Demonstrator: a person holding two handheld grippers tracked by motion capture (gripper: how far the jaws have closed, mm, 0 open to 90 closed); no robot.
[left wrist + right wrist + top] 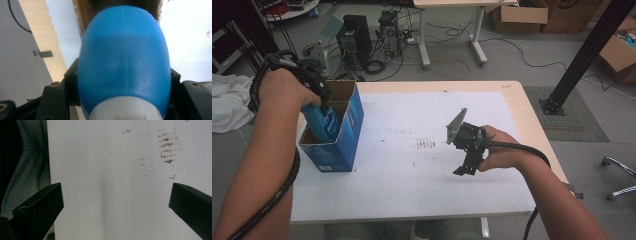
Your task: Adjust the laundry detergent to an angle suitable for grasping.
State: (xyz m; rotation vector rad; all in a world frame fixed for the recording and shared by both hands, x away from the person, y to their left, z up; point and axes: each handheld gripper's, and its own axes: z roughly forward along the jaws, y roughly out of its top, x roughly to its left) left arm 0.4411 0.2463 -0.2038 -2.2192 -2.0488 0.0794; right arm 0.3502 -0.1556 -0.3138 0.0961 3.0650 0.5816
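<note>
Jaws on the left gripper (323,97) are clamped around a blue bottle (323,122), one black jaw pressed against each side of it just above the white cap, which you can see really close up in the left gripper view. From the high view the bottle is tilted and poking down into the open top of a blue cardboard box (343,140), so it's partly inside the box with the gripper right at the opening. That box stands near the left edge of the table (512,95), on the white sheet (412,180) that covers most of the top.

Right gripper (466,167) is holding nothing, jaws spread wide with just the white sheet between them. It hangs over the middle-right of the table, well apart from the box, with its grey plate sticking up on top. Some brownish smudges (426,144) sit on the sheet between box and right gripper, they also show in the right gripper view.

Beyond the table: a couple of computer towers (354,40) and loose cables on the floor
</note>
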